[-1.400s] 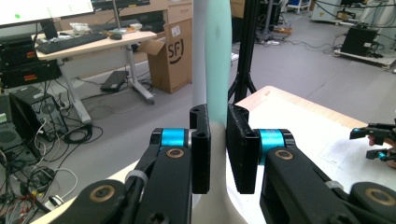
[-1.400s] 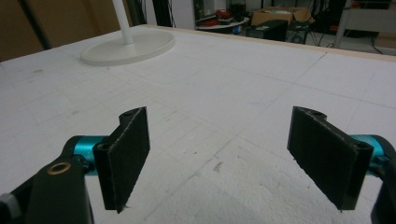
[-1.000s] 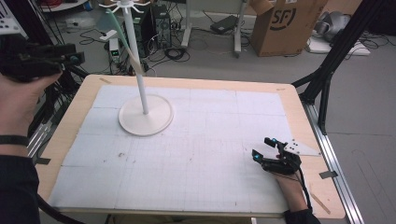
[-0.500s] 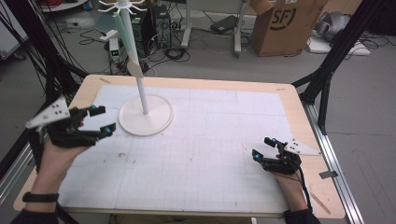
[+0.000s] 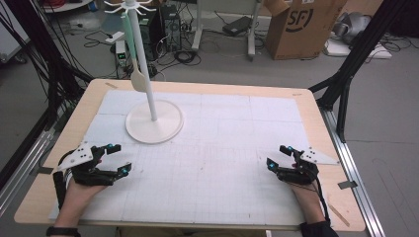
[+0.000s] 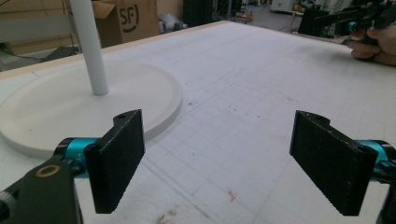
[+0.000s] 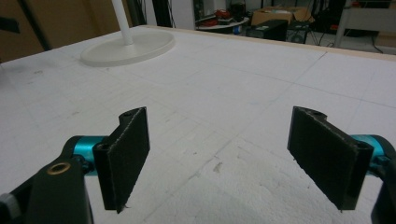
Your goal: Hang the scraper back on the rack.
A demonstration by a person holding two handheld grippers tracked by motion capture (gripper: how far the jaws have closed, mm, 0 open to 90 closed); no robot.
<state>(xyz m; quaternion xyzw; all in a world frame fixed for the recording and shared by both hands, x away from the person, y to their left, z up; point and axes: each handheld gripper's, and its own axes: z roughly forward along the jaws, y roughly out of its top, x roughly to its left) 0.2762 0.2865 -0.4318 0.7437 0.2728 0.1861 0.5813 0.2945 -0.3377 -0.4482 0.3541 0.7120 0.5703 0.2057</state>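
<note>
- High view: left gripper (image 5: pixel 117 159) rests low on the white gridded mat (image 5: pixel 222 148), its jaws just spread apart with nothing between, near the white round-based stand (image 5: pixel 154 122).
- Right gripper (image 5: pixel 279 157) likewise released, well apart.

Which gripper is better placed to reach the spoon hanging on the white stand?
Left. The left gripper rests near the stand, on the spoon's side, jaws just opened and empty. The right gripper sits across the table.
</note>
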